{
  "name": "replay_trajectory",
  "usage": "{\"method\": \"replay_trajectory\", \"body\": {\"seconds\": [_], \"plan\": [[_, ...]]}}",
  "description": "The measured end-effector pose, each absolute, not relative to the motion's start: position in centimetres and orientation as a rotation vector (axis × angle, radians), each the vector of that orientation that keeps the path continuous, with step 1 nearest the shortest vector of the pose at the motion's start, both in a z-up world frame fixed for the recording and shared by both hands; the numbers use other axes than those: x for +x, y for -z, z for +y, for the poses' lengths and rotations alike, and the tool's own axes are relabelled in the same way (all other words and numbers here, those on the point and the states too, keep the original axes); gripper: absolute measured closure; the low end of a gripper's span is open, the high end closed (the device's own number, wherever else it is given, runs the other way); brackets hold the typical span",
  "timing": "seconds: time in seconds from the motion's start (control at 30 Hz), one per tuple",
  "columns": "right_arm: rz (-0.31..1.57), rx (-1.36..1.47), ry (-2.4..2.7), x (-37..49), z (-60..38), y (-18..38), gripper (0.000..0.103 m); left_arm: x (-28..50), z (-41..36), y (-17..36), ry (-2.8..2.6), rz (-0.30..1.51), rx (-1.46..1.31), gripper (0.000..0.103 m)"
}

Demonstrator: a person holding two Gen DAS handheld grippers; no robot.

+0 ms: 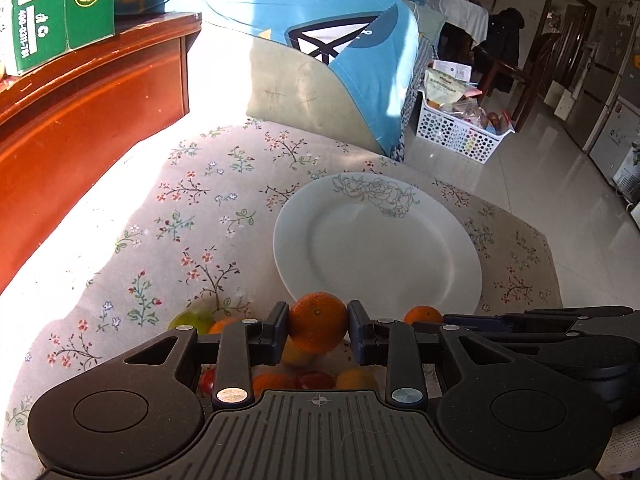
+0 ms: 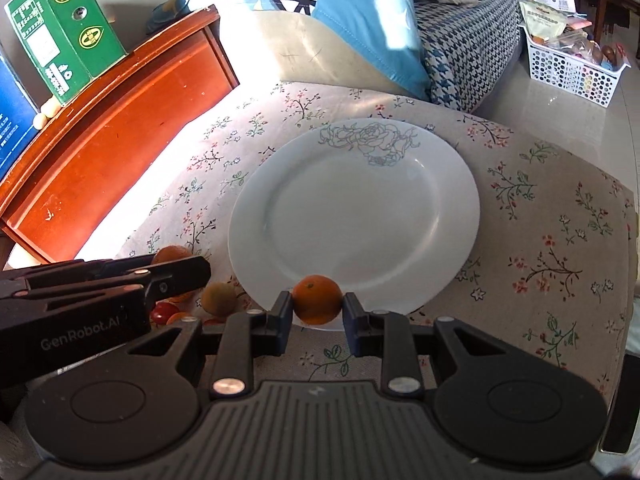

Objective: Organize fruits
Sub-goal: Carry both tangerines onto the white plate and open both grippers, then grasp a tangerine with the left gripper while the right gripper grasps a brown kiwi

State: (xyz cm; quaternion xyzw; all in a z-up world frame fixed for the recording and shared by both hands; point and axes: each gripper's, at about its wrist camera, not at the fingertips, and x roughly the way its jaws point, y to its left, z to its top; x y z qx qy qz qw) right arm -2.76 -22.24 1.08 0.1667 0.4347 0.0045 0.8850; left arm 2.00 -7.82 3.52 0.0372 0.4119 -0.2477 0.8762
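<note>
A white plate [image 1: 400, 264] with a rose print lies on the floral tablecloth; it also shows in the right wrist view [image 2: 360, 208] and nothing lies on it. My left gripper [image 1: 318, 330] is shut on an orange [image 1: 318, 320], held above a pile of fruit [image 1: 296, 380] near the plate's near left rim. My right gripper [image 2: 316, 310] is shut on a smaller orange [image 2: 317, 299], held over the plate's near rim. That orange and gripper also show at the right of the left wrist view [image 1: 424, 314]. The left gripper appears at the left of the right wrist view [image 2: 172, 278].
A kiwi [image 2: 218, 298], tomatoes [image 2: 164, 312] and other oranges lie left of the plate. A red wooden cabinet [image 2: 112, 152] with a green box [image 2: 68, 36] stands at the left. A blue cushion [image 1: 332, 48] lies behind. A white basket [image 1: 460, 132] sits on the floor.
</note>
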Motion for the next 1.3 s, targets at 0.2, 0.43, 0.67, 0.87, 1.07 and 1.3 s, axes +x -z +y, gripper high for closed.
{"method": "replay_trajectory", "body": {"seconds": [0.2, 0.43, 0.67, 0.87, 1.07, 1.3], "plan": [[0.899, 0.367, 0.020, -1.8, -22.9, -0.5, 0.075, 3.4, -9.4, -2.8, 0.549, 0.868, 0.088, 0.074], [0.875, 0.399, 0.055, -1.7, -23.5, -0.8, 0.073, 4.3, -10.0, -2.5, 0.560, 0.875, 0.077, 0.072], [0.855, 0.409, 0.040, -2.0, -23.6, -1.3, 0.069, 4.5, -9.3, -3.5, 0.544, 0.860, 0.056, 0.044], [0.870, 0.406, -0.024, -2.5, -22.8, -1.3, 0.069, 3.9, -7.8, -4.5, 0.534, 0.855, 0.054, 0.035], [0.875, 0.380, -0.082, -3.0, -21.7, -1.6, 0.069, 3.1, -6.1, -4.9, 0.498, 0.861, 0.087, 0.035], [0.891, 0.366, -0.143, -3.3, -20.7, -1.6, 0.069, 1.4, -4.3, -5.2, 0.512, 0.867, 0.096, 0.035]]}}
